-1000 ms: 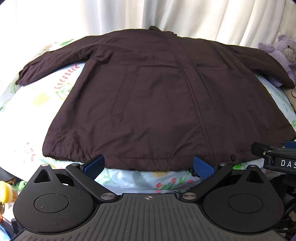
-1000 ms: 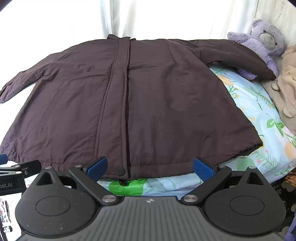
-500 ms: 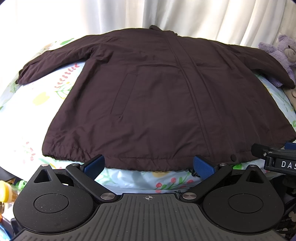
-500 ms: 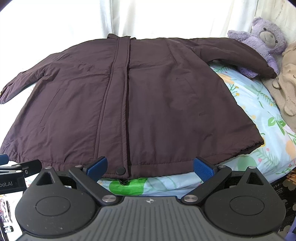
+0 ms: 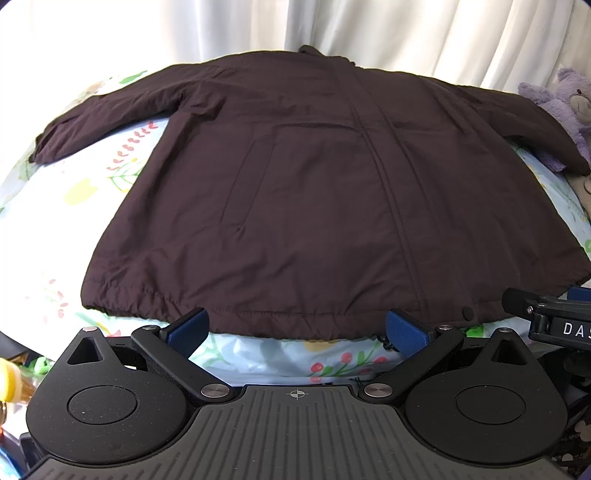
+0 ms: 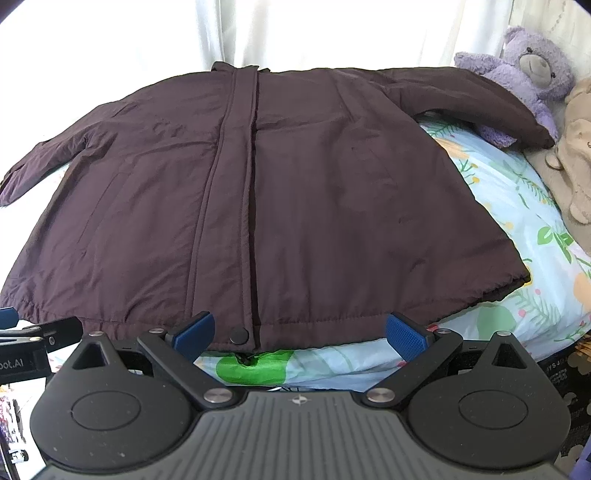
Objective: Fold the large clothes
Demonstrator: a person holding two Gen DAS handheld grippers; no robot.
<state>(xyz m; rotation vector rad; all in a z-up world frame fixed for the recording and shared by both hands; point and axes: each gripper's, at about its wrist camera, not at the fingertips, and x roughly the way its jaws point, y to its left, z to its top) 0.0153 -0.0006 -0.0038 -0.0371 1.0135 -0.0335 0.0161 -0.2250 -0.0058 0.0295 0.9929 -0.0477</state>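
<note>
A dark brown jacket lies flat, front up, on a floral bed sheet, collar far, hem near, both sleeves spread out. It also shows in the right wrist view. My left gripper is open and empty, its blue pads just at the near hem. My right gripper is open and empty at the hem near the bottom snap button. Each gripper's side shows at the edge of the other's view.
A purple teddy bear and a beige plush toy sit at the bed's right side by the right sleeve. White curtains hang behind the bed. The near bed edge is just under the grippers.
Both grippers have drifted very slightly; the jacket has not moved.
</note>
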